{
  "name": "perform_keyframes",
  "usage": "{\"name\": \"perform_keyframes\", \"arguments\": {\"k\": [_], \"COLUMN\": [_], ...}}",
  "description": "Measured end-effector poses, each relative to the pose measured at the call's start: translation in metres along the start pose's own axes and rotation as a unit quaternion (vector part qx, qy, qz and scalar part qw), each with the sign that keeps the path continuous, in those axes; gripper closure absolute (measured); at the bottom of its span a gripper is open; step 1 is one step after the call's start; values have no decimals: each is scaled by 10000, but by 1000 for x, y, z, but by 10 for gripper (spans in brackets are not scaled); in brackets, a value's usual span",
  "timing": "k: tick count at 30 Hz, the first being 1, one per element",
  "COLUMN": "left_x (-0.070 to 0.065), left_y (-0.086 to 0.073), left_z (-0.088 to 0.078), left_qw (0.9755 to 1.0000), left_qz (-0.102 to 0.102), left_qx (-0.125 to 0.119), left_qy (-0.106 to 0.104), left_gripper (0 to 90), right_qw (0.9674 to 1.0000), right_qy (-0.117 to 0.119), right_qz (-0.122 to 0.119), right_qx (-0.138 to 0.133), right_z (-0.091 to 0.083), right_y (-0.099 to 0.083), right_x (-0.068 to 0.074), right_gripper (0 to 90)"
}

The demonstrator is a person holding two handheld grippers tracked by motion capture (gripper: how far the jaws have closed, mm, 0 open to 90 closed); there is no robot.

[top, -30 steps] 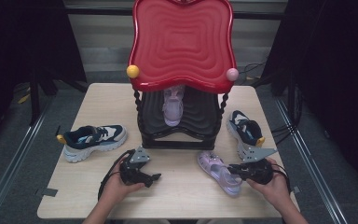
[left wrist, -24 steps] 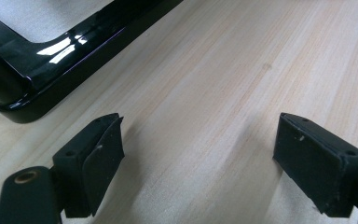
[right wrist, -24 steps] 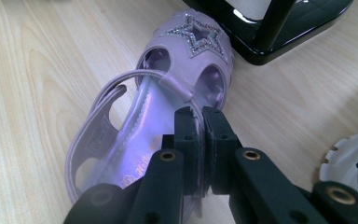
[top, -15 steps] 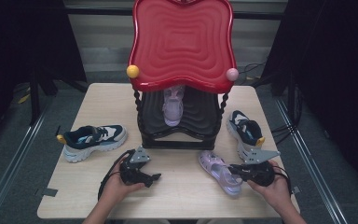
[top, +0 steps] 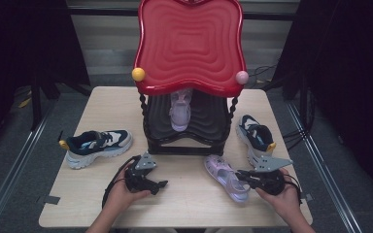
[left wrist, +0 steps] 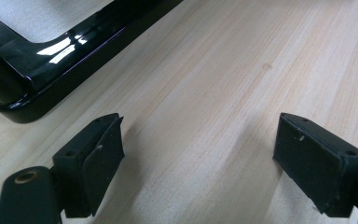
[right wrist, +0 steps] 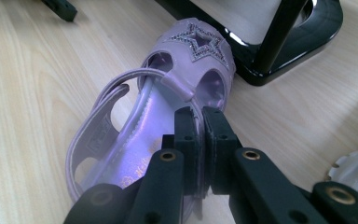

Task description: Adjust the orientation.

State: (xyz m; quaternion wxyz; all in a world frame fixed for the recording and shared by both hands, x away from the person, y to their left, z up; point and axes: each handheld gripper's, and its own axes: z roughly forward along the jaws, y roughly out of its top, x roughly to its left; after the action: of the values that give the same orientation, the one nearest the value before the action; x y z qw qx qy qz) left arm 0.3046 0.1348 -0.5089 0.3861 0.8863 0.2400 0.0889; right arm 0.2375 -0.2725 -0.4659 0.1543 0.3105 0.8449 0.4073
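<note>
On the table (top: 102,213) lie two purple sandals, one on the red-topped stand (top: 189,48), and two navy sneakers. Right gripper (top: 245,176) pinches the near sandal (top: 226,175); left gripper (top: 159,185) gapes empty

High view sits above the near edge of the table (top: 102,204), looking forward and down. Left gripper view hugs the tabletop, facing the shoe rack (left wrist: 37,70) base. Right gripper view is right up close on the purple sandal (right wrist: 135,126), rack foot behind. All three share the rack and tabletop.
</note>
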Motion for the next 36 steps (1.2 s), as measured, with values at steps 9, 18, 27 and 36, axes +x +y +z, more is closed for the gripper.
{"name": "perform_keyframes", "arguments": {"k": [9, 18, 27, 36], "left_x": [0, 0, 0, 0], "left_y": [0, 0, 0, 0], "left_z": [0, 0, 0, 0], "left_qw": [10000, 10000, 10000, 10000], "left_qz": [1, 1, 13, 3], "left_qx": [0, 0, 2, 1], "left_qy": [0, 1, 12, 1], "left_gripper": [151, 151, 151, 151], "right_qw": [9996, 9990, 9979, 9969], "right_qy": [-112, -127, -141, -168], "right_qz": [-85, -61, -56, -96], "right_qx": [-235, -432, -623, -760], "right_z": [-8, -13, -17, -19], "right_y": [7, 13, 21, 26], "right_x": [4, 7, 11, 12], "right_gripper": [850, 852, 853, 853]}}
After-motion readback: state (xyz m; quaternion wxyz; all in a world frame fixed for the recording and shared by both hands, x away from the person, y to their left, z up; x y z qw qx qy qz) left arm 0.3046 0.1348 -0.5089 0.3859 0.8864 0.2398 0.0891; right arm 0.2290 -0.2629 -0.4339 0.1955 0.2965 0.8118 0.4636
